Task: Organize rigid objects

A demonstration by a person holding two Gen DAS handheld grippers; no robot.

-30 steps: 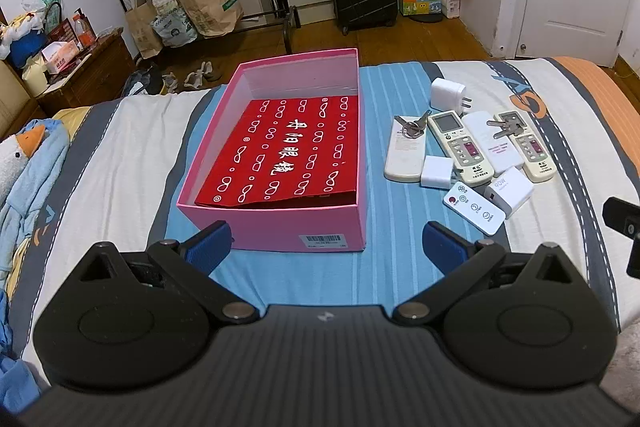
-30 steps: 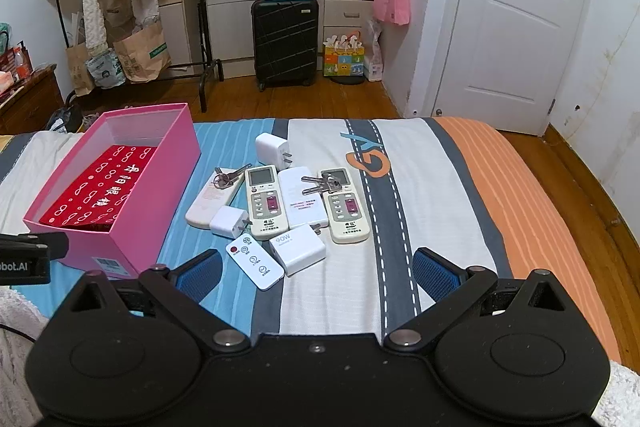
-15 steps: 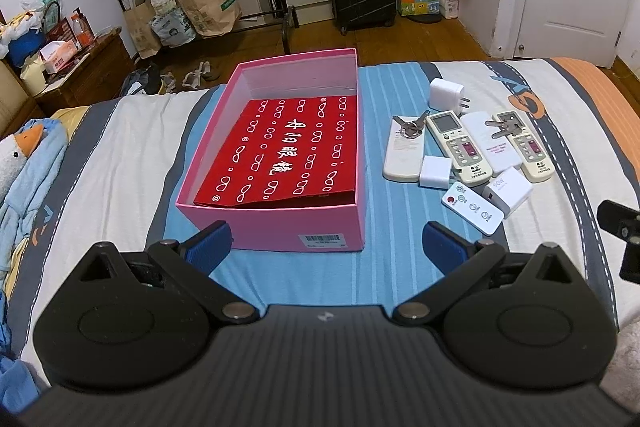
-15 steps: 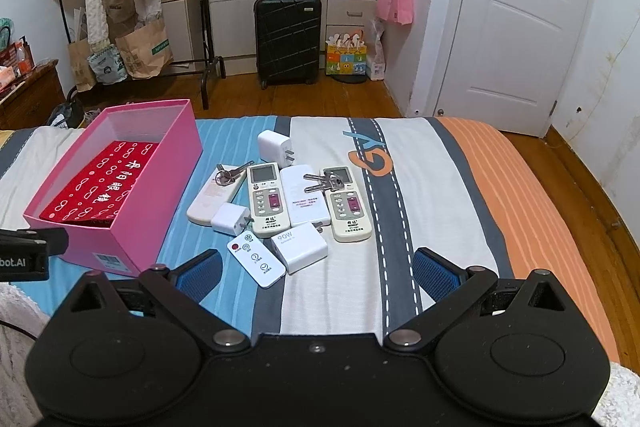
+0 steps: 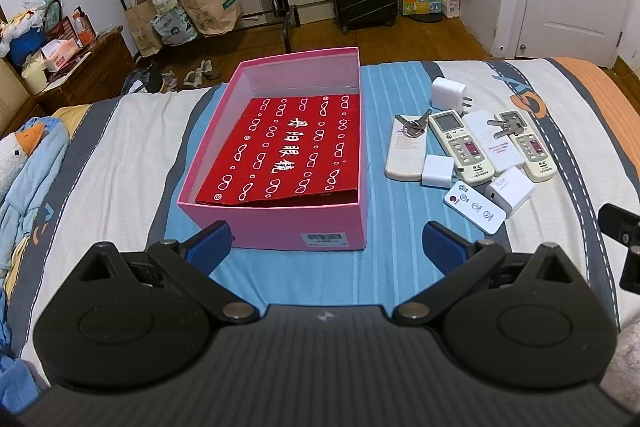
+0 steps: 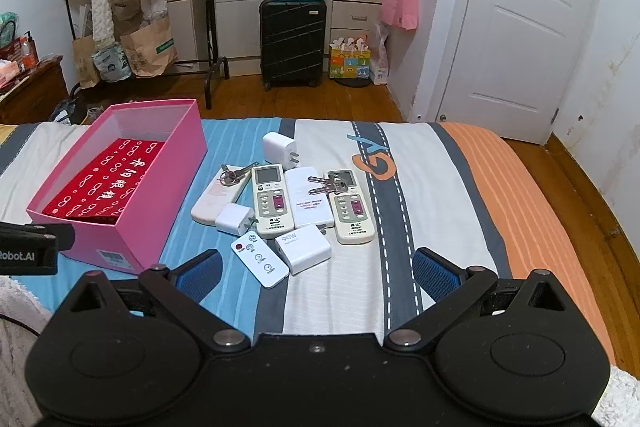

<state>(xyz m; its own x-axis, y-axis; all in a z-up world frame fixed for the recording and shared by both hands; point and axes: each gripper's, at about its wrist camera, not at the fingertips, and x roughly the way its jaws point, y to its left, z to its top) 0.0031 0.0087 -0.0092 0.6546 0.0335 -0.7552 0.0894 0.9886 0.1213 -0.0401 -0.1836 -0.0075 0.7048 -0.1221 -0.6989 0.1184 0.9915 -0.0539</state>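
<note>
Left wrist view: left claw (image 5: 326,241) is seen w/ blue pads spread wide apart, nothing held, hovering over the bed (image 5: 120,147). Directly ahead of it a pink box (image 5: 280,223) is set on the striped bedspread, lid off, w/ a red printed sheet (image 5: 288,151) lying inside. Ahead and to the right a cluster is laid out: small white remote w/ red button (image 5: 474,207), 90W charger (image 5: 510,191), two AC remotes (image 5: 460,145), keys (image 5: 414,125), wall plug adapter (image 5: 448,93).

Right wrist view: right claw (image 6: 316,269) is likewise held wide apart, empty. Small white remote (image 6: 260,259) and 90W charger (image 6: 305,247) are found just ahead between the pads; AC remotes (image 6: 272,201), keys (image 6: 328,185), small white cube charger (image 6: 234,219) and wall plug adapter (image 6: 278,147) farther ahead. Pink box (image 6: 160,187) is seen ahead-left.
</note>
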